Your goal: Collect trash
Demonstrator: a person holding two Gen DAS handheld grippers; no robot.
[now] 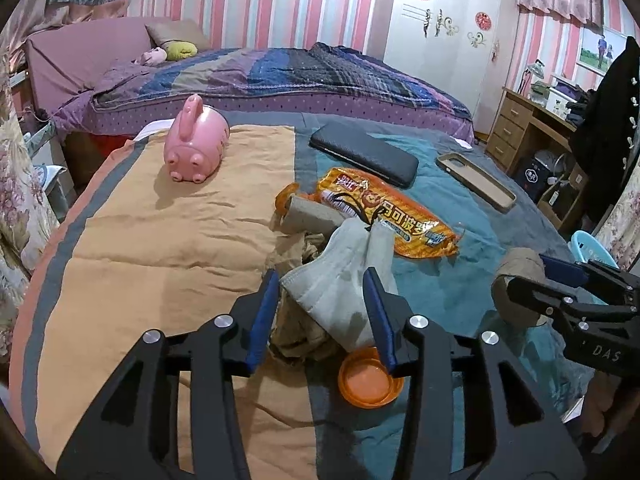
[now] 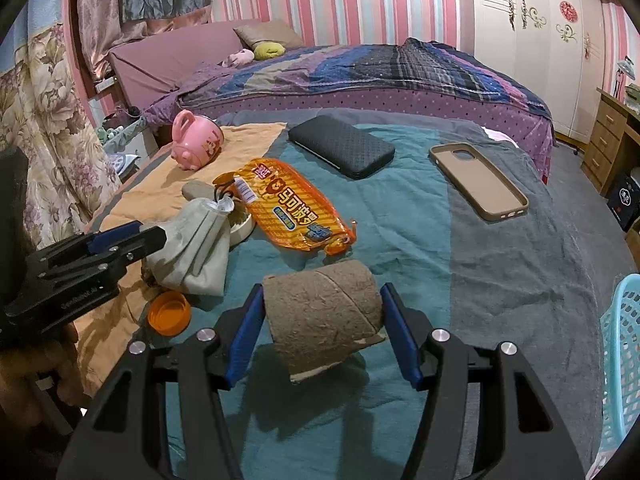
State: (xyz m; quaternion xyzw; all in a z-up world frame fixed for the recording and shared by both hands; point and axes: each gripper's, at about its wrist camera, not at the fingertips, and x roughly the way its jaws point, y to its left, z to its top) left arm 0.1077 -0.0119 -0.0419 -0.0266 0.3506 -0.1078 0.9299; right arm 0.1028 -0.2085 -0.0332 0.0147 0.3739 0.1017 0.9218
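Note:
My left gripper (image 1: 322,276) stands open over a pile of trash on the bed cover. A crumpled grey-white cloth (image 1: 340,280) lies between its blue pads, with a gap at the left pad. Brown crumpled paper (image 1: 296,332) and an orange lid (image 1: 370,384) lie just under the fingers. Behind them are a second cardboard tube (image 1: 316,216) and an orange snack wrapper (image 1: 392,212). My right gripper (image 2: 322,291) is shut on a brown cardboard tube (image 2: 320,312), held sideways slightly above the teal cover, with its shadow below.
A light blue plastic basket (image 2: 624,360) stands off the bed's right edge. A pink piggy bank (image 1: 196,146), a black case (image 1: 364,152) and a beige phone case (image 1: 476,180) lie farther back. A second bed, a wardrobe and a desk stand behind.

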